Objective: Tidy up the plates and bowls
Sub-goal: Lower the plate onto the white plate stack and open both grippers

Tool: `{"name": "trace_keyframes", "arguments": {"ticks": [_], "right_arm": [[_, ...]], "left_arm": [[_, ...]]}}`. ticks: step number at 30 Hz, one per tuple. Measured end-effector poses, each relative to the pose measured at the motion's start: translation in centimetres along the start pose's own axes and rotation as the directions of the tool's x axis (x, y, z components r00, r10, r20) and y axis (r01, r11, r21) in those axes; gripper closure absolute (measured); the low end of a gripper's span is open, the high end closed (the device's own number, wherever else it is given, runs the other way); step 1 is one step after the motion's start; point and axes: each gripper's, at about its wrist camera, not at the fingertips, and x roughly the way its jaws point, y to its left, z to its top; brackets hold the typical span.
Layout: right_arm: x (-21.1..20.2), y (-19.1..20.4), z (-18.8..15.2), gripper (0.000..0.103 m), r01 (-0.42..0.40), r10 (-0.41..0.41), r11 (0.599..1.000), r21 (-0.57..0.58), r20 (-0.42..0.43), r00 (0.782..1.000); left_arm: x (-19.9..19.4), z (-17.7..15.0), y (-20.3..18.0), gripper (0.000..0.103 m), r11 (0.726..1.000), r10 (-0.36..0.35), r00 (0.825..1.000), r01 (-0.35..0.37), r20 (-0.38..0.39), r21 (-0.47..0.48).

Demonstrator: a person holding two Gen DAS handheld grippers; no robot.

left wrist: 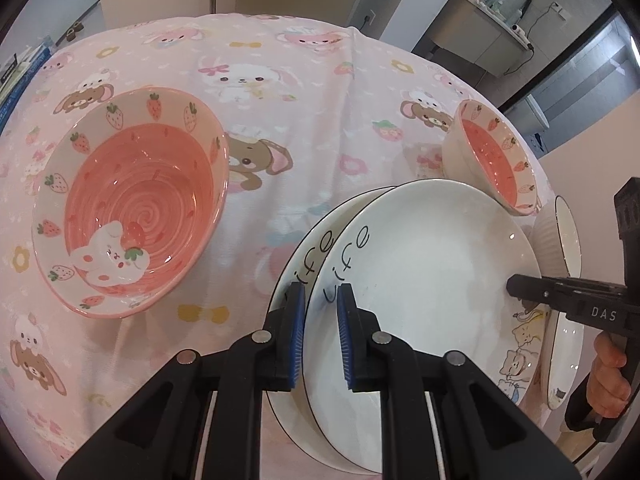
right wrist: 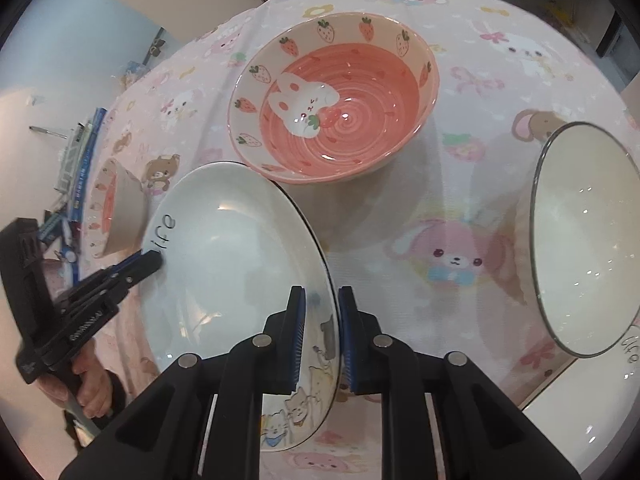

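A white plate [left wrist: 420, 260] with "life" lettering and cat drawings is held tilted above the pink tablecloth. My left gripper [left wrist: 320, 292] is shut on its near rim beside the lettering. My right gripper [right wrist: 320, 292] is shut on the opposite rim [right wrist: 334, 320], by the cats. Each gripper shows in the other's view: the right gripper [left wrist: 514, 286] at the plate's far edge, the left gripper [right wrist: 154, 260] next to the word "life". A second matching plate [left wrist: 320, 236] lies just beneath the held plate [right wrist: 224, 260].
A large pink strawberry bowl [left wrist: 132, 200] [right wrist: 332, 96] sits on the cartoon tablecloth [left wrist: 280, 80]. A small pink strawberry bowl [left wrist: 492, 160] [right wrist: 116, 208] stands by the plate's edge. A white ribbed bowl [left wrist: 560, 236] and another white dish [left wrist: 560, 360] are close by. Books [right wrist: 80, 168] lie at the table edge.
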Motion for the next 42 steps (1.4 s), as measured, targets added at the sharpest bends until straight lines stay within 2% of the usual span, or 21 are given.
{"name": "trace_keyframes", "arguments": {"ticks": [4, 9, 12, 13, 15, 16, 17, 20, 21, 23, 24, 31, 34, 37, 40, 42], "right_arm": [[0.0, 0.2, -0.1, 0.087, 0.009, -0.009, 1.000, -0.022, 0.016, 1.000], [-0.1, 0.3, -0.2, 0.087, 0.019, -0.019, 0.999, -0.029, 0.023, 1.000], [-0.1, 0.3, -0.3, 0.087, 0.022, -0.021, 0.999, -0.034, 0.030, 0.999], [-0.1, 0.4, -0.4, 0.087, 0.025, -0.024, 0.999, -0.038, 0.034, 0.999], [-0.1, 0.4, -0.5, 0.087, 0.026, -0.025, 0.999, -0.037, 0.038, 0.999], [0.0, 0.5, -0.6, 0.087, 0.027, -0.025, 0.999, -0.039, 0.038, 0.999], [0.1, 0.6, -0.6, 0.087, 0.026, -0.024, 0.999, -0.044, 0.034, 0.999], [0.7, 0.7, -0.7, 0.087, 0.006, -0.005, 0.999, -0.046, 0.017, 1.000], [0.9, 0.7, -0.8, 0.087, 0.001, -0.001, 0.999, -0.046, 0.011, 1.000], [1.0, 1.0, -1.0, 0.087, 0.017, -0.016, 0.998, -0.061, 0.021, 1.000], [1.0, 1.2, -1.1, 0.087, 0.031, -0.029, 0.997, -0.072, 0.028, 0.999], [0.8, 2.3, -1.8, 0.086, 0.104, -0.097, 0.988, -0.113, 0.063, 0.993], [0.4, 2.7, -2.7, 0.086, 0.147, -0.137, 0.981, -0.124, 0.087, 0.987], [-0.7, 2.7, -3.8, 0.086, 0.174, -0.159, 0.978, -0.120, 0.123, 0.980], [-2.1, 2.6, -4.9, 0.086, 0.165, -0.146, 0.978, -0.125, 0.145, 0.979], [-3.2, 2.8, -6.0, 0.086, 0.156, -0.133, 0.978, -0.140, 0.161, 0.978]], "left_arm": [[-0.8, -0.8, -0.5, 0.089, 0.994, 0.051, 0.999, -0.053, 0.015, 0.093], [-2.4, -1.3, 0.2, 0.089, 0.992, 0.072, 0.997, -0.075, 0.031, 0.099], [-3.4, -1.9, 0.3, 0.088, 0.985, 0.116, 0.991, -0.124, 0.073, 0.117], [-3.5, -2.2, 0.2, 0.083, 0.983, 0.120, 0.989, -0.130, 0.081, 0.128], [-3.4, -3.0, 0.0, 0.065, 0.981, 0.118, 0.990, -0.129, 0.081, 0.147], [-3.3, -3.4, -0.1, 0.052, 0.982, 0.108, 0.991, -0.118, 0.078, 0.150], [-3.0, -3.8, 0.0, 0.051, 0.986, 0.075, 0.995, -0.085, 0.071, 0.144], [-2.3, -4.4, 0.5, 0.052, 0.995, 0.009, 0.999, -0.012, 0.038, 0.099], [-2.2, -4.4, 0.6, 0.054, 0.996, 0.009, 0.999, -0.013, 0.042, 0.088], [-1.8, -4.5, 0.6, 0.081, 0.995, 0.045, 0.997, -0.049, 0.056, 0.083], [-1.6, -4.6, 0.6, 0.084, 0.994, 0.056, 0.997, -0.060, 0.053, 0.087], [-1.9, -5.3, 0.2, 0.085, 0.988, 0.083, 0.991, -0.095, 0.103, 0.120], [-2.7, -5.9, -0.3, 0.085, 0.981, 0.111, 0.984, -0.131, 0.140, 0.143], [-4.4, -6.8, -1.0, 0.084, 0.980, 0.091, 0.978, -0.122, 0.190, 0.157], [-5.8, -7.8, -2.2, 0.079, 0.977, 0.056, 0.976, -0.097, 0.212, 0.187], [-6.6, -8.3, -3.1, 0.069, 0.978, 0.036, 0.974, -0.081, 0.225, 0.195]]}}
